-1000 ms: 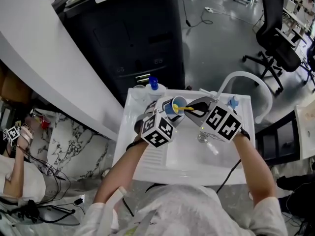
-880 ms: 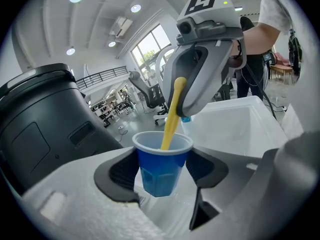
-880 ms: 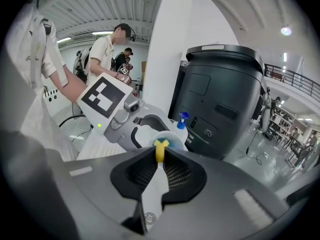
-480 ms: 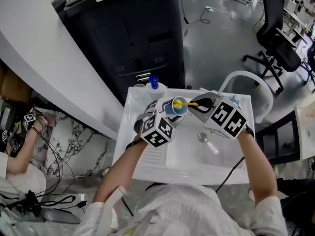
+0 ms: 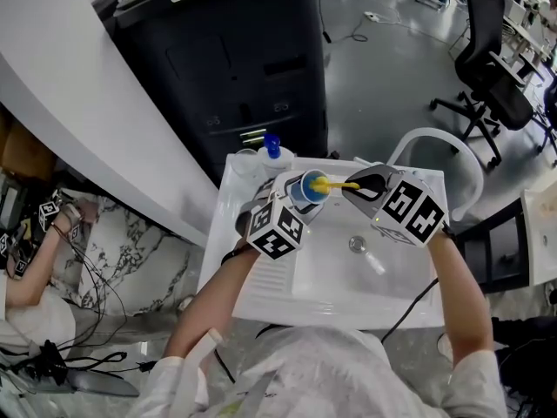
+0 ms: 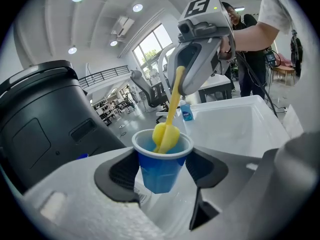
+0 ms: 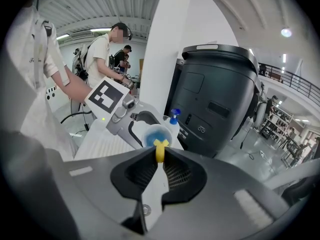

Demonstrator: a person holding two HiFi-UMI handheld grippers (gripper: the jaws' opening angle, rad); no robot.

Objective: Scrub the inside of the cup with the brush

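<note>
Presently the brush (image 6: 171, 104) — handle clamped by the right gripper (image 7: 159, 168) — slants from the right into the tilted cup (image 5: 306, 190), itself pinched in the left gripper (image 6: 161, 180).

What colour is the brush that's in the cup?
Yellow: the brush pokes into the blue cup, clearest in the left gripper view.

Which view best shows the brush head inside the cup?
Left gripper view: the yellow brush head sits in the blue cup's mouth, close up. Head view shows it tiny; right gripper view shows mainly the handle.
</note>
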